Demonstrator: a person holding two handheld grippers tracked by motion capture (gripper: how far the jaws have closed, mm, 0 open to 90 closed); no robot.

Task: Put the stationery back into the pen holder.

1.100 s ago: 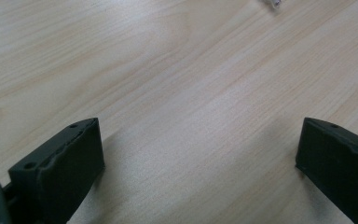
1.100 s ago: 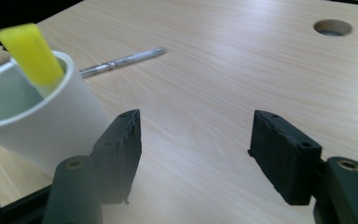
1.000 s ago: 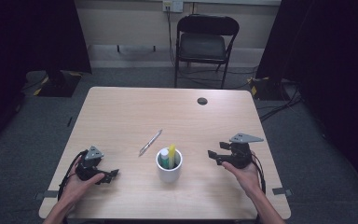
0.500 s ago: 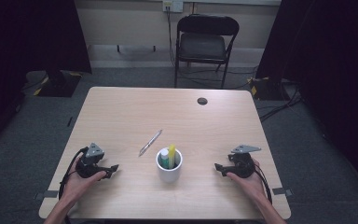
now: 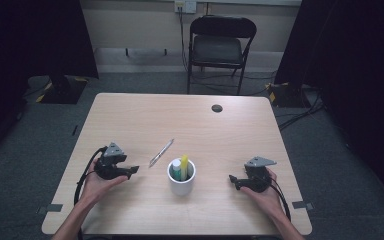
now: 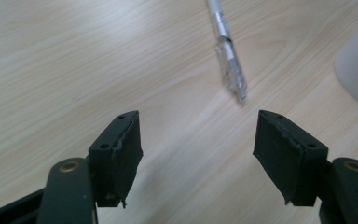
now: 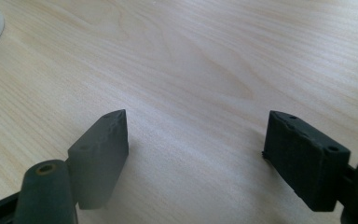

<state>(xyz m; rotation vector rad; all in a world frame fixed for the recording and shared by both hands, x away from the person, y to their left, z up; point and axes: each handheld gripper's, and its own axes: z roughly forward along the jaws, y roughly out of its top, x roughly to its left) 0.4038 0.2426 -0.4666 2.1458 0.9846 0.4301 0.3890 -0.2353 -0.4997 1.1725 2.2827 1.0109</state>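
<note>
While both black tongs rest low over the pale wooden counter [image 5: 145, 120], left tongs [image 5: 133, 170] gape empty — closing, near a silver pen [image 6: 227, 51]; right tongs [image 5: 233, 181] gape empty, opening.

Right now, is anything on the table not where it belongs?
Maybe the silver pen: it lies loose on the table, slanted, beside the white cup that holds the other markers upright. Nothing looks spilled or broken.
</note>
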